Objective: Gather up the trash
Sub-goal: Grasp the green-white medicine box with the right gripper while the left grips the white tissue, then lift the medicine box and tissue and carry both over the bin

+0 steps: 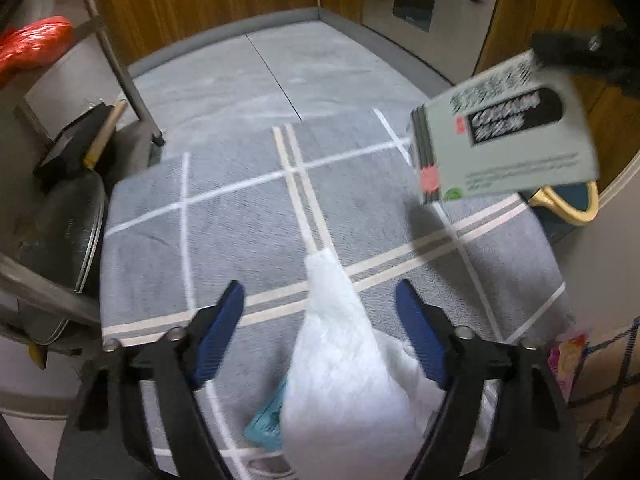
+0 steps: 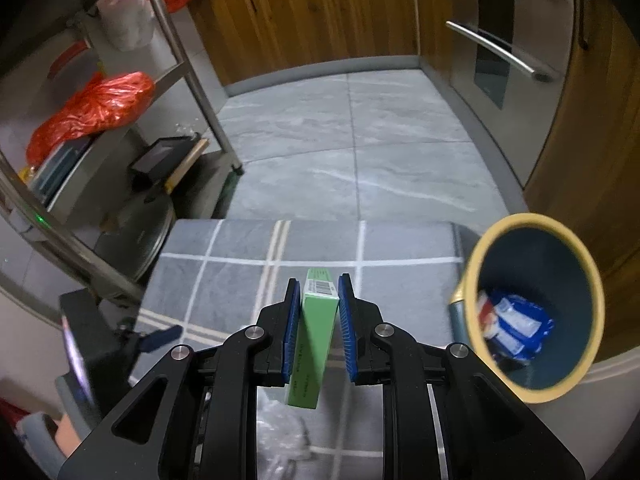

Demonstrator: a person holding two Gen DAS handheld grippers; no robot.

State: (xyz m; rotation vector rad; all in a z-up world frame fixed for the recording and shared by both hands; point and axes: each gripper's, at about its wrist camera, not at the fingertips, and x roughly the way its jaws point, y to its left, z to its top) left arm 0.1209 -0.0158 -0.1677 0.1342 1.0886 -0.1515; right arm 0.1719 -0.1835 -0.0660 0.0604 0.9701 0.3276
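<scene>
Box [image 1: 508, 132] print blurred, barcode unreadable, no legible text

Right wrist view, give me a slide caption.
Right gripper clamps a green box above the checked mat, beside a wastebasket.

Blurred box [image 1: 504, 136]; bin [image 1: 568, 204] mostly hidden.

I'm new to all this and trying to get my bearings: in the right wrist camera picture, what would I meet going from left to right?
Red plastic bag on the metal shelf → green box pinched in the right gripper over the grey checked mat → yellow-rimmed bin holding blue wrappers.
</scene>
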